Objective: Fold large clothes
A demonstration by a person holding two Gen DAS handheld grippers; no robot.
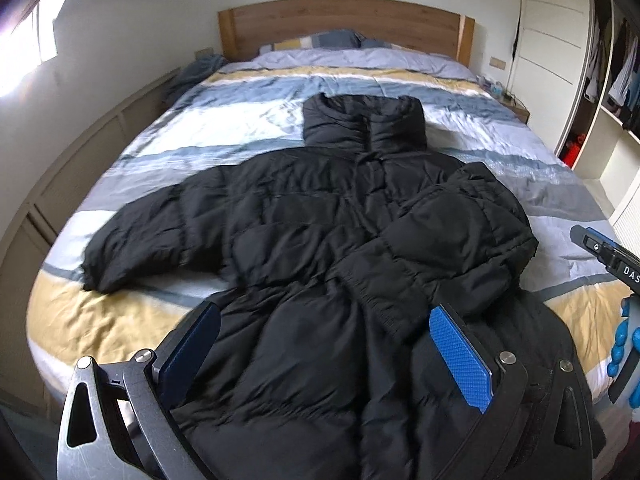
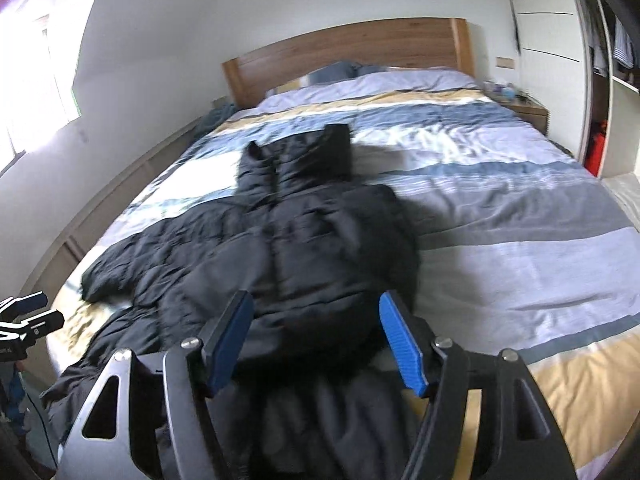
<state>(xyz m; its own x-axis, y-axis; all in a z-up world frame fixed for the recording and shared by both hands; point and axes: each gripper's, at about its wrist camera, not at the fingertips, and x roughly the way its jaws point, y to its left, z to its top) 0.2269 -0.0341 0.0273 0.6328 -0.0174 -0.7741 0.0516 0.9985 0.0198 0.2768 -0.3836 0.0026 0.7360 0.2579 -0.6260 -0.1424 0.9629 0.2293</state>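
A black puffer jacket [image 1: 312,224] lies front-up on the striped bed, collar toward the headboard. Its right sleeve [image 1: 436,240] is folded in over the body; its left sleeve [image 1: 144,236] lies spread out to the left. My left gripper [image 1: 324,320] is open and empty, hovering over the jacket's lower hem. My right gripper [image 2: 316,316] is open and empty above the folded sleeve [image 2: 344,240] and the jacket [image 2: 224,248]. The right gripper also shows at the right edge of the left wrist view [image 1: 612,256], and the left gripper at the left edge of the right wrist view [image 2: 28,316].
The bed [image 1: 120,320] has a striped blue, white and yellow duvet [image 2: 500,240] and a wooden headboard [image 1: 344,20] with pillows [image 1: 320,40]. A low wall panel runs along the left. A nightstand [image 2: 528,108] and an open wardrobe [image 1: 600,92] stand on the right.
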